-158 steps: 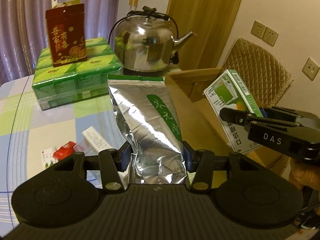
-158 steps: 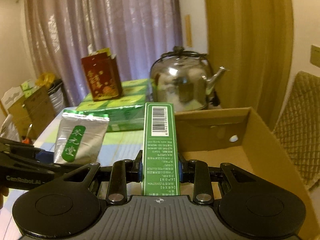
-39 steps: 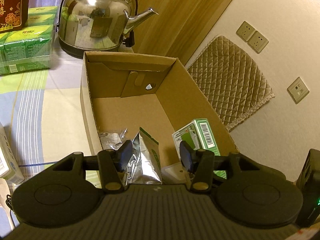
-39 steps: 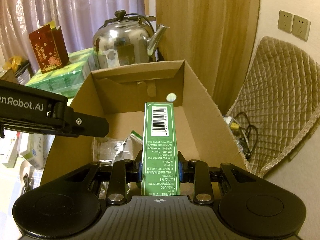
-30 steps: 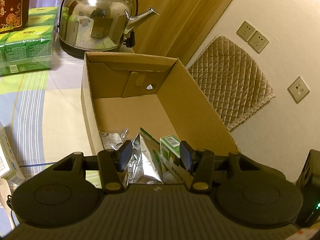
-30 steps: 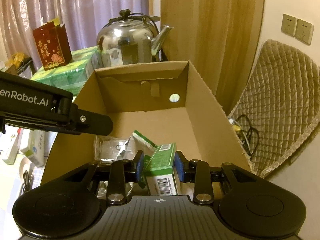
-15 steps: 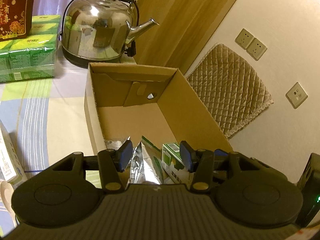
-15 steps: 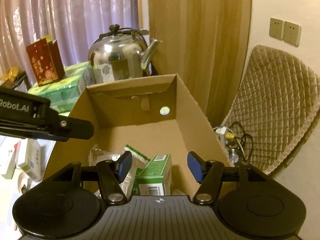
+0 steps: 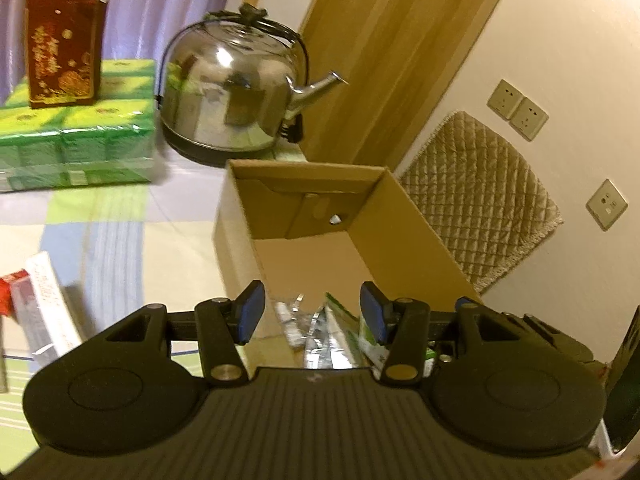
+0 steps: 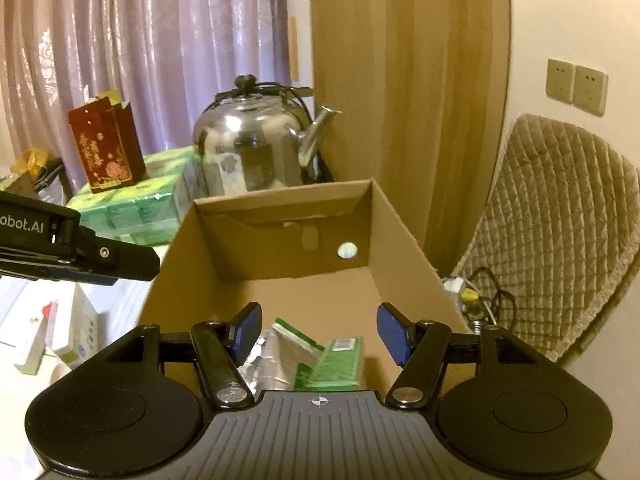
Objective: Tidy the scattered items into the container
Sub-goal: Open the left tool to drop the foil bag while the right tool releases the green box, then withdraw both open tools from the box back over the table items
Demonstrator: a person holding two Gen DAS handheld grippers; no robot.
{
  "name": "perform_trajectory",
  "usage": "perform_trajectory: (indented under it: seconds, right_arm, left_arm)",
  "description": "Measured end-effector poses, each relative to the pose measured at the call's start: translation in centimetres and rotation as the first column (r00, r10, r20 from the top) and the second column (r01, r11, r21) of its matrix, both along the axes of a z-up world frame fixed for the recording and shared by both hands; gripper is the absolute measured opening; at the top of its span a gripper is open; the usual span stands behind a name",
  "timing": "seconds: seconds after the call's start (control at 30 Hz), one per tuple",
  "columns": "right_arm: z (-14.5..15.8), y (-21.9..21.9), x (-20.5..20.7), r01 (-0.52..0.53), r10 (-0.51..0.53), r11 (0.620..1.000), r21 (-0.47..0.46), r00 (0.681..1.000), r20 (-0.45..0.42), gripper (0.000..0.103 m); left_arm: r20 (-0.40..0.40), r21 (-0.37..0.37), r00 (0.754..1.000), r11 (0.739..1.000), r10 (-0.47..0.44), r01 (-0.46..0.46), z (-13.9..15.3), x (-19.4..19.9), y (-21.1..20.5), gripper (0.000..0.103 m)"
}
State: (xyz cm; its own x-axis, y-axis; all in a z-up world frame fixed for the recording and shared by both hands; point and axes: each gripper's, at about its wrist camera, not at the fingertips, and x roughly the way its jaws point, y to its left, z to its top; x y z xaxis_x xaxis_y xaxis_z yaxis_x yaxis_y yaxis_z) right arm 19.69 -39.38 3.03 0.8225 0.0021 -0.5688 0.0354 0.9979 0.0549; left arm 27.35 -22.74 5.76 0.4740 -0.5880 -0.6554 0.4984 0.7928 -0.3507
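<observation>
In cardboard box [image 10: 404, 240]: crinkled foil pouch [image 10: 280, 356]

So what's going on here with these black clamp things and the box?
A person is tidying loose items into the cardboard box using two handheld grippers. Both the left gripper and right gripper hover over the box with jaws open and empty. A silver foil pouch and green carton lie inside. Small boxes remain on the table.

Left wrist view looking down from above the cardboard box's [image 9: 416, 220] near-left corner, right wrist view lower and nearer over its near edge, both facing the kettle [image 10: 256, 152] at the table's far edge, sharing box interior.
</observation>
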Motion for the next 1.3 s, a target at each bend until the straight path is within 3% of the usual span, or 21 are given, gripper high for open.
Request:
perform_trajectory:
  seconds: [0.27, 0.43, 1.1, 1.3]
  right_arm:
    - [0.8, 2.3, 0.1, -0.041, 0.041, 0.999, -0.007, 0.998, 0.041, 0.071]
    - [1.0, 4.1, 0.3, -0.08, 0.081, 0.997, -0.019, 0.995, 0.05, 0.079]
    - [1.4, 13.8, 1.4, -0.255, 0.261, 0.964, -0.078, 0.962, 0.077, 0.083]
    - [1.0, 15.9, 1.2, -0.31, 0.317, 0.946, -0.095, 0.946, 0.073, 0.083]
  left_arm:
    - [0.026, 0.022, 0.998, 0.998, 0.052, -0.053, 0.6, 0.4, 3.2, 0.051]
    - [0.034, 0.027, 0.995, 0.996, 0.09, -0.091, 0.9, 0.8, 5.5, 0.061]
    - [0.068, 0.09, 0.965, 0.962, 0.252, -0.258, 0.3, 1.5, 16.4, 0.086]
    - [0.108, 0.149, 0.953, 0.943, 0.282, -0.296, 0.0, 1.5, 18.2, 0.093]
